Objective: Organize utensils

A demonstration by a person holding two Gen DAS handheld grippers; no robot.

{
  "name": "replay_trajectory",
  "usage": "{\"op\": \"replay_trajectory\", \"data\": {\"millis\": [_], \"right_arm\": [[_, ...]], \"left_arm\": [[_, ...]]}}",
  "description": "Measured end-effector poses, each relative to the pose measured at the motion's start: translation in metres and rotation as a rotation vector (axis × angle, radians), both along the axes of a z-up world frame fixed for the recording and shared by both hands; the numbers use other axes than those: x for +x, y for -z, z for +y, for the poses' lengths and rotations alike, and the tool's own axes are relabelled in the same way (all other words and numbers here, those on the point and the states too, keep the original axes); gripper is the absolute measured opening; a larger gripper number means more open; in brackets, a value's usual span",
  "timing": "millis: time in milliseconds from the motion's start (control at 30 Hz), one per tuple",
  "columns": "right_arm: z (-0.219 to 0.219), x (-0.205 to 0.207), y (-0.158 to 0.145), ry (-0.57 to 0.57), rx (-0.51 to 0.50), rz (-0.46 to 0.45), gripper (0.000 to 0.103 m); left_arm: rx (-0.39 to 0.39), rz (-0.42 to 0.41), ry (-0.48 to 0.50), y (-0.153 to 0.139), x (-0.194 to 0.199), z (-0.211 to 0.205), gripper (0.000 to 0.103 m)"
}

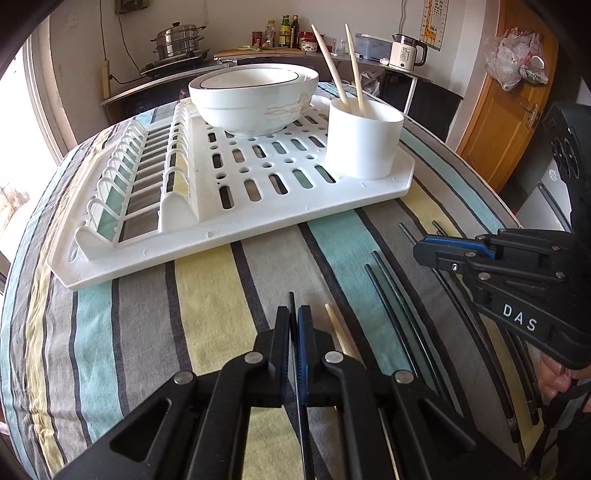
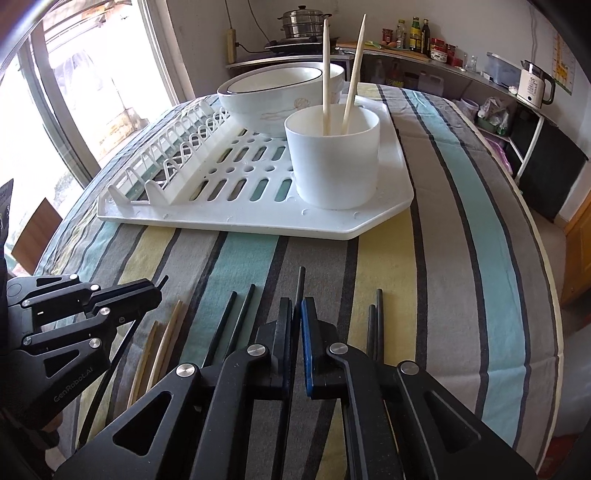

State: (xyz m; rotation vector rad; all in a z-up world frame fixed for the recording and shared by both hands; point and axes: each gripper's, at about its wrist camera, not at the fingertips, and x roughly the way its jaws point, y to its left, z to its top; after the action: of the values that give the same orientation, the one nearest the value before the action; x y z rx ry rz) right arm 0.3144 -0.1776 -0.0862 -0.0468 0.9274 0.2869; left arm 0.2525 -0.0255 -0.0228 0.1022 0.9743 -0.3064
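- Black chopstick (image 1: pixel 292 306) is pinched between the closed fingers of the left gripper (image 1: pixel 294 317), its tip poking out a bit past the fingertips, held low over the striped tablecloth (image 1: pixel 207 295).
- Same deal on the other side: the right gripper (image 2: pixel 297 314) is clamped on a second black chopstick (image 2: pixel 300 284), which sticks out forward toward the rack.
- More loose black chopsticks (image 2: pixel 236 321) lie flat on the cloth between and around the two grippers, plus a pair (image 2: pixel 375 325) just right of the right gripper.
- A few pale wooden chopsticks (image 2: pixel 166 343) lie on the cloth too, near the left gripper as seen from the right wrist view.
- White plastic dish rack (image 1: pixel 314 206) sits further back on the table, well apart from both grippers.
- On its near right corner stands a white cup (image 1: pixel 364 144) with two pale chopsticks (image 1: pixel 354 62) upright-ish inside, leaning apart.
- Behind the cup, stacked white bowls (image 1: pixel 255 99) with a dark rim line rest on the rack's slotted part; the plate slots (image 1: pixel 147 173) on the left side hold nothing.
- Way in the back there's a counter with a steel steamer pot (image 1: pixel 179 40), some bottles (image 1: pixel 284 31) and a white kettle (image 1: pixel 406 53).
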Motion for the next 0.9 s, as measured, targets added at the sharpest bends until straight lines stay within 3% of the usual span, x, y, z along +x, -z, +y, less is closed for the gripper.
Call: {"op": "replay_trajectory", "data": {"millis": [267,567,900], "right_arm": [[-0.012,-0.024,-0.045,-0.001,0.067,-0.112,0.004],[-0.019,-0.058,-0.095,-0.004,0.134,-0.261,0.004],[-0.027,-0.095,-0.120,-0.012,0.165,-0.359,0.004]], "left_arm": [[-0.043,-0.076,-0.027,-0.037,-0.009,0.014,0.004],[-0.093,-0.214,-0.061,-0.098,-0.036,0.033,0.004],[-0.139,-0.343,-0.072,-0.147,-0.073,0.048,0.004]]}}
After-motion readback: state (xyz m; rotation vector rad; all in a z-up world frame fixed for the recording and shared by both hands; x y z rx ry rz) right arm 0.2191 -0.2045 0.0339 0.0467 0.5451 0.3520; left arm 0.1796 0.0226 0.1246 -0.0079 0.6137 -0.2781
